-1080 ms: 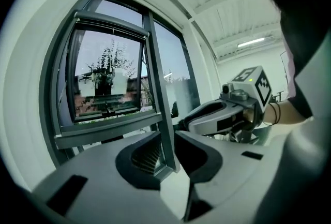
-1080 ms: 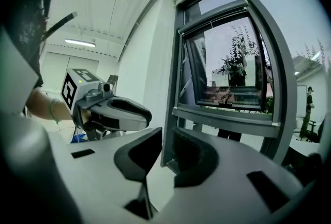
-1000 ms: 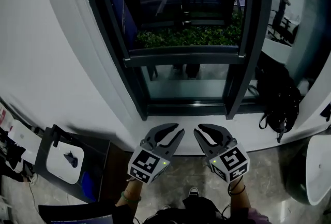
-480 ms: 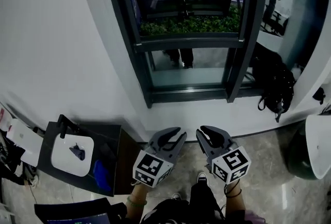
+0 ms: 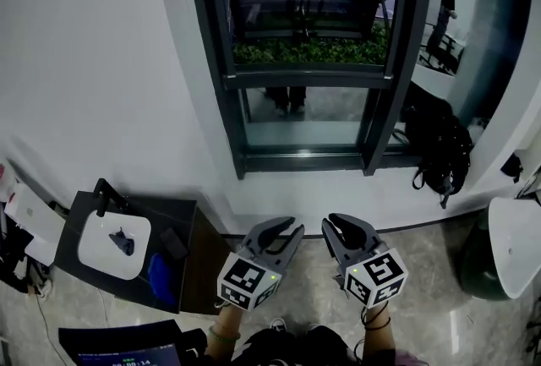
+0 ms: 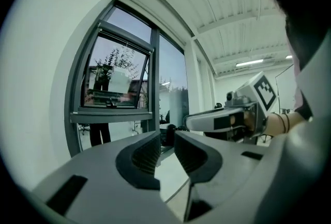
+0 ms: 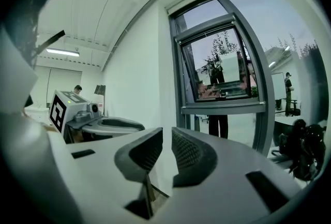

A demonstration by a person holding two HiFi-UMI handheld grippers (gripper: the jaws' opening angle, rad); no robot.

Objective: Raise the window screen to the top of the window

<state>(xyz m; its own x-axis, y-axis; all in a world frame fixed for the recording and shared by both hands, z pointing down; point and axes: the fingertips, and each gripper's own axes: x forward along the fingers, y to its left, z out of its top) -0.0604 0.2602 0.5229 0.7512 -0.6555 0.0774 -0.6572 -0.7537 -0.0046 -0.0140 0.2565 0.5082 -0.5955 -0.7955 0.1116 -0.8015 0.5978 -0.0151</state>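
A dark-framed window (image 5: 308, 60) is set in the white wall ahead. Its screen's lower bar (image 5: 308, 78) lies across the opening, with a strip of pane below it. In the left gripper view the bar (image 6: 111, 114) carries a small handle (image 6: 108, 105); in the right gripper view the same bar (image 7: 222, 107) shows. My left gripper (image 5: 283, 235) and right gripper (image 5: 338, 231) hang side by side, low and well short of the window. Both are shut and hold nothing. The left jaws (image 6: 167, 153) and right jaws (image 7: 166, 150) point toward the window.
A black backpack (image 5: 439, 153) leans by the window's right side. A dark side table (image 5: 182, 259) with a white tray (image 5: 114, 242) stands at the left. A white rounded object (image 5: 516, 246) is at the right edge. A person (image 5: 445, 13) stands far off.
The view has drawn back from the window, which now sits higher and smaller. Both grippers stay together, shut, slightly lower in view.
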